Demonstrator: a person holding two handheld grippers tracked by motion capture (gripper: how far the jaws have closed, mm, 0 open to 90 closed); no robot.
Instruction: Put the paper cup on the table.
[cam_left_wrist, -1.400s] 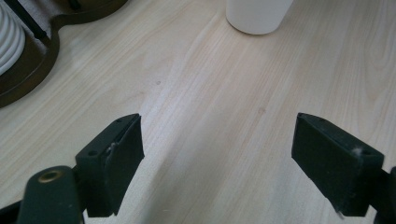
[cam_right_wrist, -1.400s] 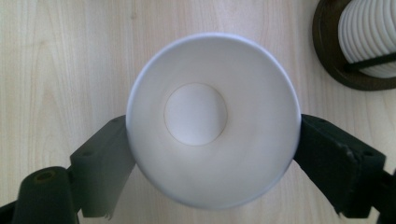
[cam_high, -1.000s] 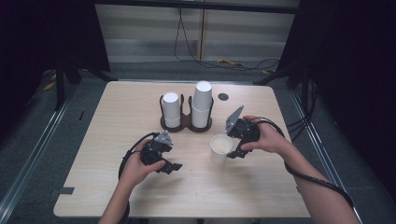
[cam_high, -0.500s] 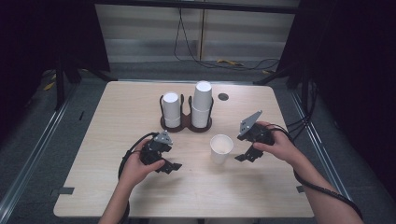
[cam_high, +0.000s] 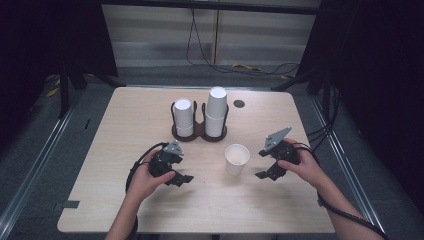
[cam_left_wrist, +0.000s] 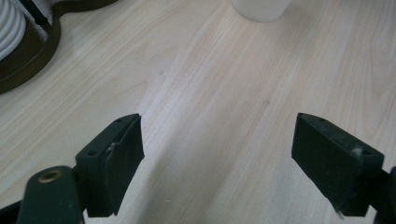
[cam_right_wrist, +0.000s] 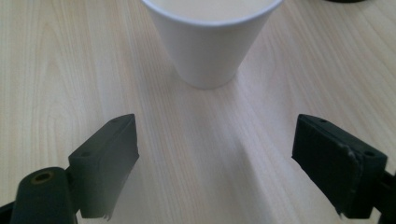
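Note:
A white paper cup (cam_high: 236, 159) stands upright and alone on the wooden table (cam_high: 125, 120), mouth up. My right gripper (cam_high: 265, 164) is a short way to its right, open, with nothing between its jaws; in the right gripper view the cup (cam_right_wrist: 210, 39) stands just beyond the open right gripper (cam_right_wrist: 229, 161). My left gripper (cam_high: 181, 171) rests on the table left of the cup, open and empty. In the left gripper view the cup's base (cam_left_wrist: 259, 8) shows at the top, far past the open left gripper (cam_left_wrist: 217, 158).
A dark two-slot cup holder (cam_high: 199, 134) stands behind the cup, with a short stack of white cups (cam_high: 183, 116) in its left slot and a taller stack (cam_high: 216, 111) in its right. A small dark disc (cam_high: 239, 104) lies at the back right.
My right gripper let go of the cup and drew back to the right, leaving it standing on the table. The left gripper has stayed where it was.

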